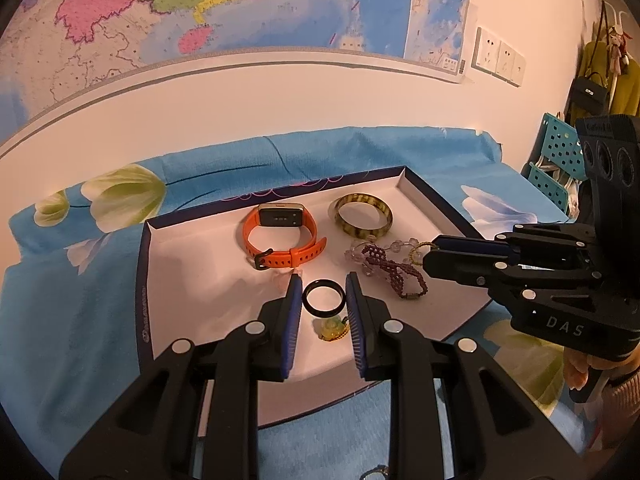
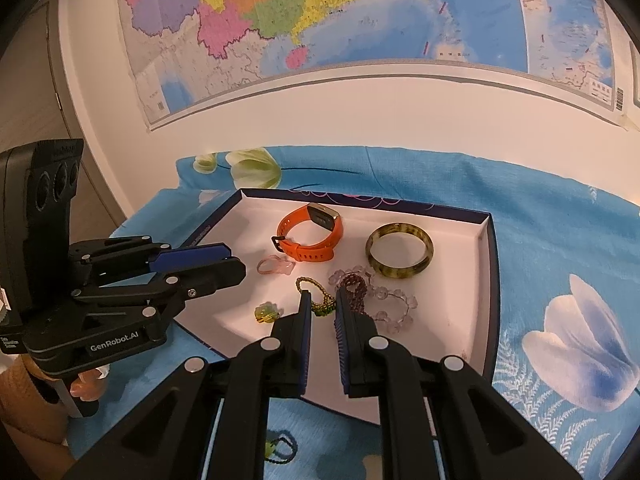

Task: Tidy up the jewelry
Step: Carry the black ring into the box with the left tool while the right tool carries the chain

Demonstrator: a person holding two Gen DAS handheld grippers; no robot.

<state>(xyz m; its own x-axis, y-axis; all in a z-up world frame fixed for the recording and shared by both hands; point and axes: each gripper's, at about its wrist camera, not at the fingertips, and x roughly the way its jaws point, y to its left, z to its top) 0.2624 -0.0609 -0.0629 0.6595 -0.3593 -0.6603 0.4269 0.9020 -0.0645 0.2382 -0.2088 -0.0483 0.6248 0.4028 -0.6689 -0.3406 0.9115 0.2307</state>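
Over the shallow white tray [image 1: 192, 256] on a blue floral cloth [image 1: 80, 320], I hold my left hand-held gripper [image 1: 323, 300] with its jaws clamped on a black ring [image 1: 323, 299], above the tray's near edge. My right hand-held gripper [image 2: 322, 304], jaws nearly together, appears to pinch a gold-green beaded chain [image 2: 318, 300] near the tray's middle; I cannot tell how firmly. I judge the sorting partly done, and next the ring needs a free spot and a gentle release. Already in the tray: an orange watch [image 1: 280, 236] and a mottled green bangle [image 1: 363, 215] toward the far edge, purple beadwork [image 1: 386, 270], a yellow-green charm [image 1: 330, 328].
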